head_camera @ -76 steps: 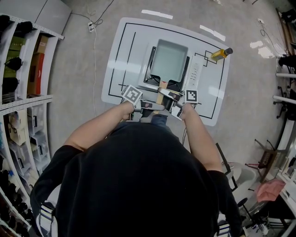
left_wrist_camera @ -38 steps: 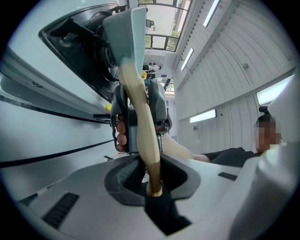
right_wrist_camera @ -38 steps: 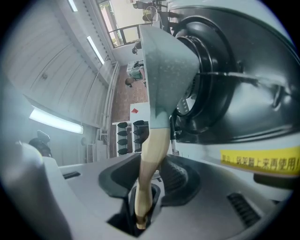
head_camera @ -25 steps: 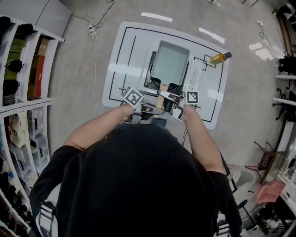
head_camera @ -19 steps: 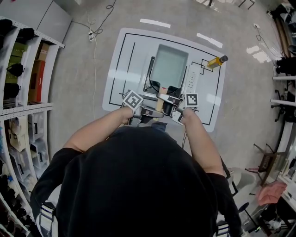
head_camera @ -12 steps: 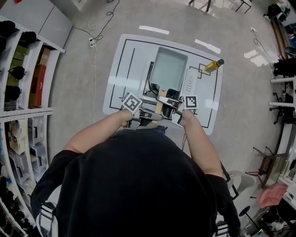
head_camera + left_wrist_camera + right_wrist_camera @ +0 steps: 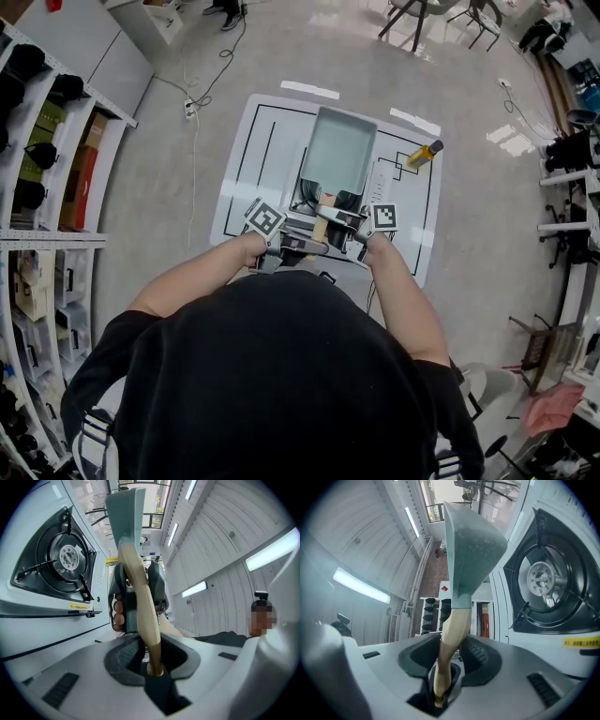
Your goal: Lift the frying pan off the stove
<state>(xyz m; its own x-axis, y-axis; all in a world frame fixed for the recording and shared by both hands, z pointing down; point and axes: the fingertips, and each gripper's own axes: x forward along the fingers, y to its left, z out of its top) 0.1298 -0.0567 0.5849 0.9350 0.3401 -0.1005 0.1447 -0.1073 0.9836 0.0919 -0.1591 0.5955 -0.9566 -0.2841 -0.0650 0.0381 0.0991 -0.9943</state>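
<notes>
Left gripper (image 7: 150, 654) and right gripper (image 7: 444, 677), both clamped on the wooden handle (image 7: 139, 606), hold the pan (image 7: 337, 150) above the stove (image 7: 58, 562); its forward weight could twist it loose.

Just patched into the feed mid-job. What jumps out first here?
The rectangular frying pan hangs over the middle of the white table. The left gripper and right gripper are both clamped on its wooden handle. Below it the gas burner is bare, and a yellow bottle is on the table to the pan's right.
</notes>
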